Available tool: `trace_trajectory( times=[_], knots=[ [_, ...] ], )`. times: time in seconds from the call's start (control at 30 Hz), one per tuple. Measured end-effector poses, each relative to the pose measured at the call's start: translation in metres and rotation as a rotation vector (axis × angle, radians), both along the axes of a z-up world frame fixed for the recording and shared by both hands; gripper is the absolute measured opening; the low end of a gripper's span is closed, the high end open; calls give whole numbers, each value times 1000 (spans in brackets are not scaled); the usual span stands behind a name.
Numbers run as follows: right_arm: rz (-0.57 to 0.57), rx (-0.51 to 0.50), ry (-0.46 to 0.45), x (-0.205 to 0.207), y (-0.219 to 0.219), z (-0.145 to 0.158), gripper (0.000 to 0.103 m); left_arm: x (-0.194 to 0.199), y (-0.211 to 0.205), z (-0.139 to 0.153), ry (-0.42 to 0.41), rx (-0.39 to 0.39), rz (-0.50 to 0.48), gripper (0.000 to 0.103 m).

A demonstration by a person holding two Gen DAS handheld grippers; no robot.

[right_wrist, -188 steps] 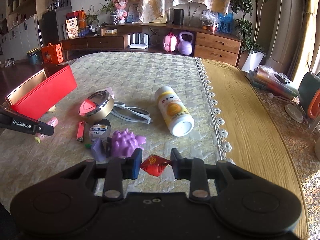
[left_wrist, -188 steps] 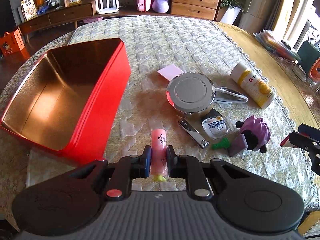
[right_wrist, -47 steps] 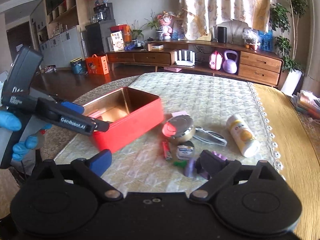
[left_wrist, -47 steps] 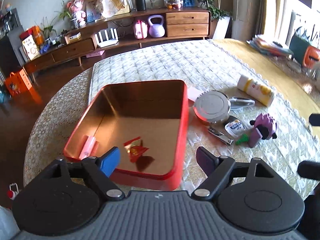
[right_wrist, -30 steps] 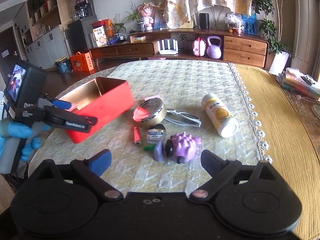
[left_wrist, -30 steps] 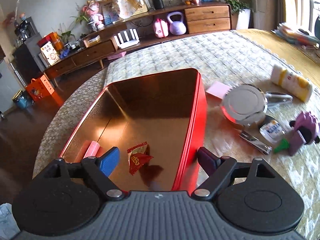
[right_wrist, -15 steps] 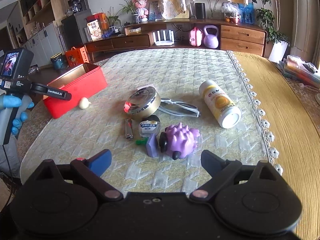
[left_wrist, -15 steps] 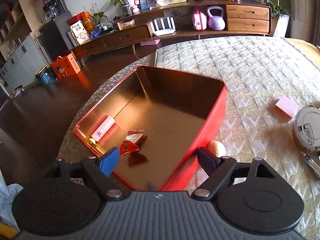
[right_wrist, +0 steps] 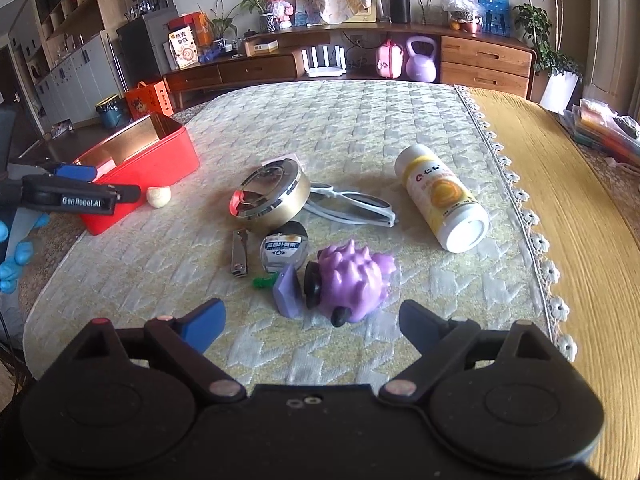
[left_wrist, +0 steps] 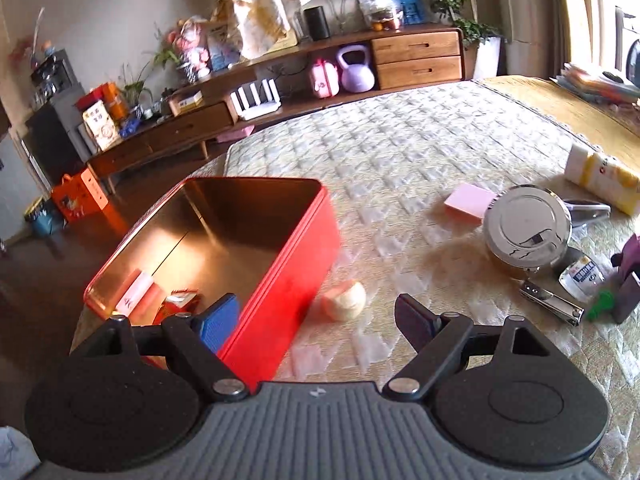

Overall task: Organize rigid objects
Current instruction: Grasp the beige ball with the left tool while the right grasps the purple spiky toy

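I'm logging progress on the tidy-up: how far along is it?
Done: a pink tube and a red wrapped candy lie in the red metal tin. In hand: nothing; the left gripper and right gripper are open. Left on the cloth: cream ball, round silver tin, nail clipper, purple spiky toy, white bottle, sunglasses.

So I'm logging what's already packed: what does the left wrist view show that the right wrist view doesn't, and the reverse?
Only the left wrist view looks into the red metal tin, where a pink tube and a red wrapped candy lie.

Only the right wrist view shows the whole purple spiky toy, the white-framed sunglasses in full, and the open left gripper from outside.

Both show the tin, the cream ball beside it, the round silver tin and the metal nail clipper.
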State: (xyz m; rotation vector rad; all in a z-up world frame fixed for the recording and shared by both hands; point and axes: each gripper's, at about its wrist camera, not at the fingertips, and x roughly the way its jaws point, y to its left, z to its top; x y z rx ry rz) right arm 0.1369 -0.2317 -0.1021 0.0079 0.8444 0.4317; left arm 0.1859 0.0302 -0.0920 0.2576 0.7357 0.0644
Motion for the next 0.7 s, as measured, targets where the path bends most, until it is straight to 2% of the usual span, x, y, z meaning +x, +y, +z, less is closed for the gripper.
trace_trajectory(
  times=[0.1, 0.2, 0.3, 0.43, 0.6, 0.7],
  knots=[
    [-6, -3, 10, 7, 0, -4, 90, 4, -8, -3, 12, -17, -8, 85],
    [-7, -7, 15, 13, 0, -8, 88, -4, -16, -4, -20, -27, 13, 85],
    [-6, -5, 18, 16, 0, -11, 87, -5, -15, -7, -22, -79, 89, 85],
    [-8, -3, 21, 21, -1, -14, 84, 4, -7, -14, 10, -164, 205, 70],
    [-10, 3, 22, 26, -2, -15, 81, 22, 2, -18, 36, -260, 290, 69],
    [-12, 22, 26, 30, -4, -15, 77, 30, 7, -21, 48, -291, 323, 69]
  ],
)
